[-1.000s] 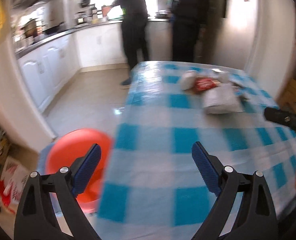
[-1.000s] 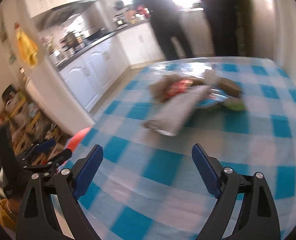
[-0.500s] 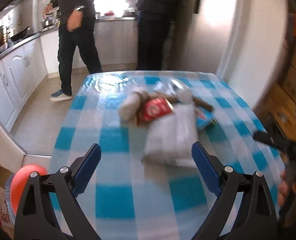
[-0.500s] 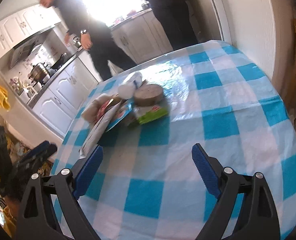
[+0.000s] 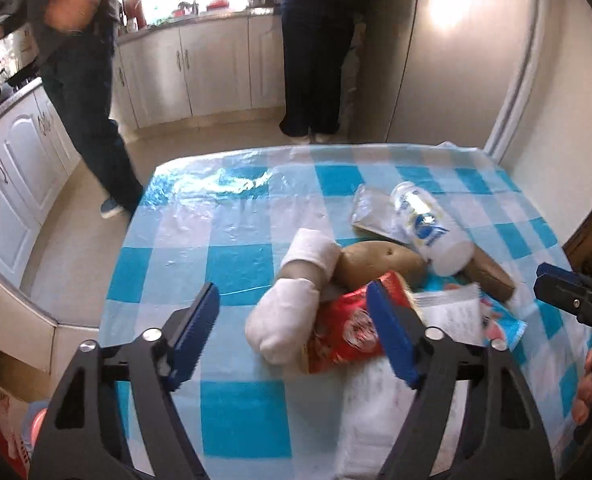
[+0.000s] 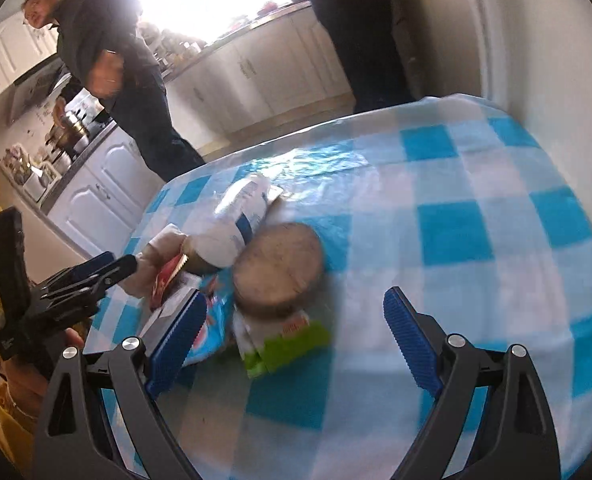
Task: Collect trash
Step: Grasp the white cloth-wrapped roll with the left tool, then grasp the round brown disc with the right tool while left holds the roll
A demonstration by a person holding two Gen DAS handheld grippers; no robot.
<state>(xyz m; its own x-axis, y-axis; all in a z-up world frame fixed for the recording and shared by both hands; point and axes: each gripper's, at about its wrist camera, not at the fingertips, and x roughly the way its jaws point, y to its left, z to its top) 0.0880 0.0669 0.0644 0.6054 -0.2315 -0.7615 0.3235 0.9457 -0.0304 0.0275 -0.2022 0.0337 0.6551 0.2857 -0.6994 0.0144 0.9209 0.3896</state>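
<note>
I'm bringing the left gripper (image 5: 294,320) in over the trash pile on the checked surface (image 5: 240,268), its fingers closing with nothing pinched between them yet. The white roll (image 5: 286,322) and red wrapper (image 5: 347,326) are lying right in front of it. I'm holding the right gripper (image 6: 296,326) spread wide and empty, just beside the green carton (image 6: 292,340) and the brown round piece (image 6: 278,268). The plastic bottle (image 5: 429,228) is lying on top. Nothing is collected so far, as far as I'm seeing; the whole pile is left.
</note>
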